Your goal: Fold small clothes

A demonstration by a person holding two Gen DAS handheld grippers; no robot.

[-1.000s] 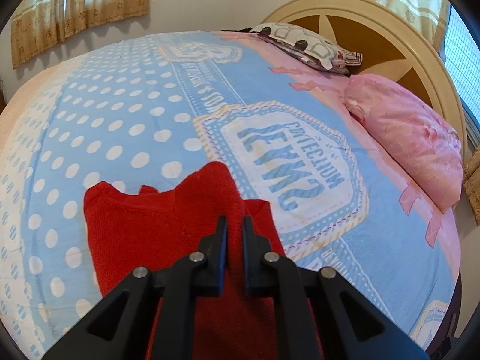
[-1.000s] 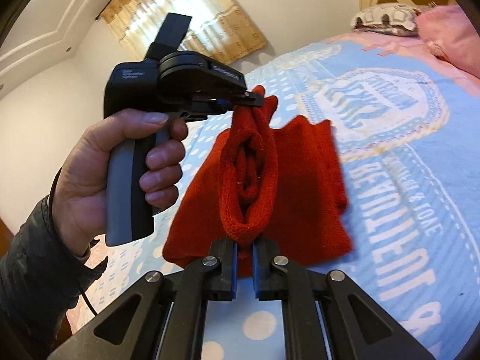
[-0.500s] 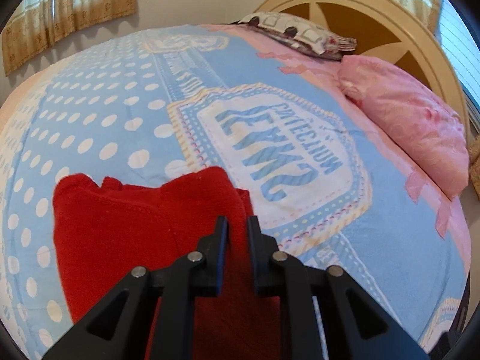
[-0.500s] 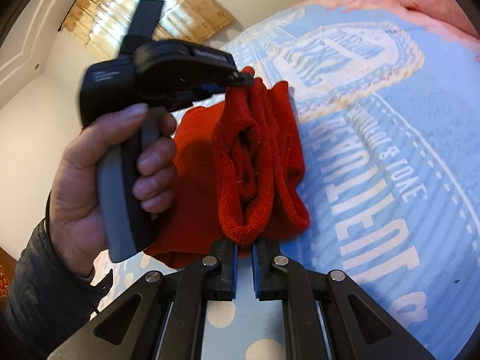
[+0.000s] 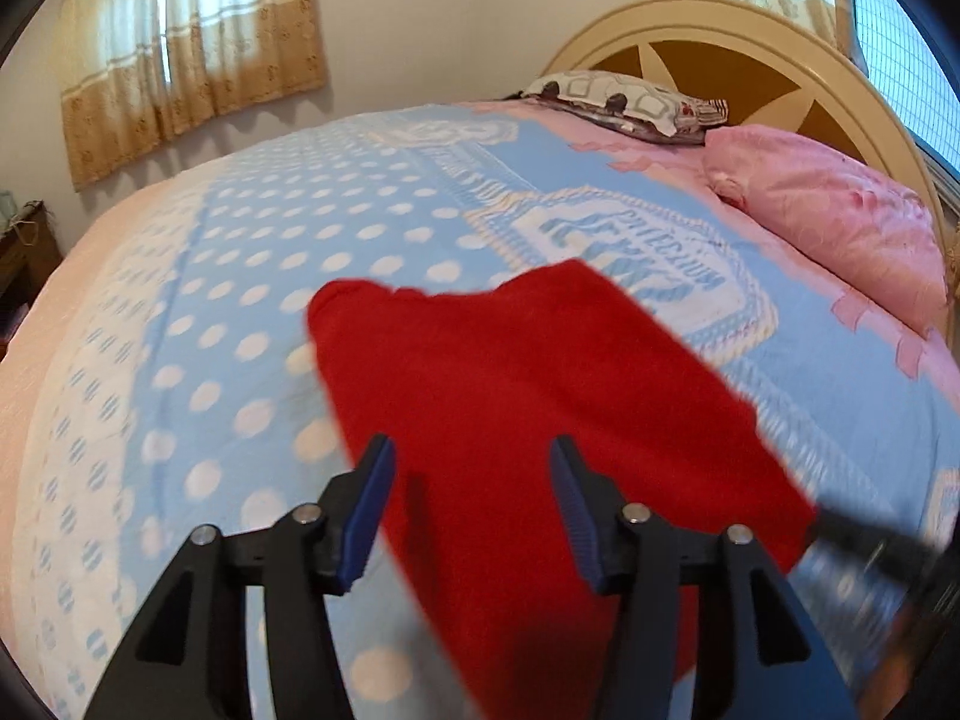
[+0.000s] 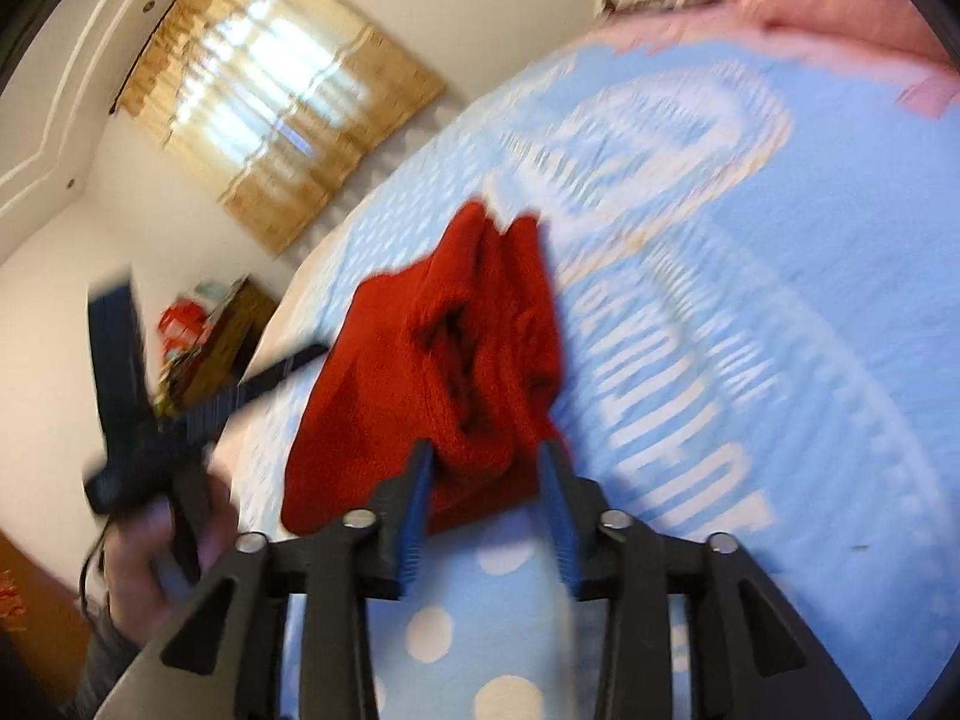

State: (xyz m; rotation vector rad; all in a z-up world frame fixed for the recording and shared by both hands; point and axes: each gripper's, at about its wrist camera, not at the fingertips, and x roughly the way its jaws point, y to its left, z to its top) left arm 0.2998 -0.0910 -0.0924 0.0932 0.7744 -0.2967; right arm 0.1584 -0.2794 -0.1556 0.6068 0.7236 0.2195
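A small red knitted garment point(image 5: 528, 396) lies folded on the blue polka-dot bedspread point(image 5: 252, 276). My left gripper point(image 5: 471, 471) hovers over its near part, jaws opening, and the pads do not press the cloth. In the right wrist view the same red garment point(image 6: 432, 360) lies bunched in thick folds. My right gripper point(image 6: 486, 468) is at its near edge, jaws opening, with a fold between the fingers but not pinched. The left gripper, blurred, shows at the left point(image 6: 150, 408), held by a hand point(image 6: 150, 564).
A pink pillow point(image 5: 834, 222) and a patterned pillow point(image 5: 624, 102) lie by the cream headboard point(image 5: 750, 42) at the far right. Curtains point(image 5: 180, 48) hang on the far wall. A wooden side table point(image 6: 222, 324) with clutter stands beyond the bed.
Both grippers were shut on the red garment, held up between them. Now both have opened, the garment lies folded on the bed, and the left gripper has pulled back from it.
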